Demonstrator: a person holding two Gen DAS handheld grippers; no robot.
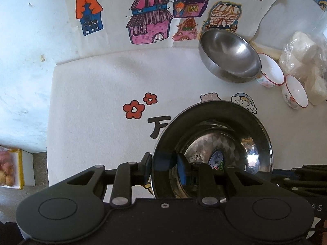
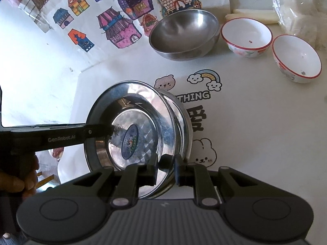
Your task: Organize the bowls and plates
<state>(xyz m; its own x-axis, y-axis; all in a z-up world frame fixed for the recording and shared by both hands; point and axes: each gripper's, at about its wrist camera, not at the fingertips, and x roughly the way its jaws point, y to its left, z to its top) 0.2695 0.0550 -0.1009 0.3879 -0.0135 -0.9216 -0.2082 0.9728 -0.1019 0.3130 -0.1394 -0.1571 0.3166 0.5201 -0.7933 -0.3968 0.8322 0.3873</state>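
Both grippers, left gripper [image 1: 163, 166] and right gripper [image 2: 166, 170], are pinching the rim of a shiny steel plate [image 2: 130, 126] sitting on another. The steel bowl [image 2: 184, 33] and two red-rimmed bowls [image 2: 246, 37] are waiting unstacked.

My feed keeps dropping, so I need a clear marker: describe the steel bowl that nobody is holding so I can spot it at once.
Find the sheet of coloured house drawings at the far side of the white table. Just in front of its near edge sits the steel bowl, first in a row with two white bowls. It alone is bare grey metal, larger, with no red rim.
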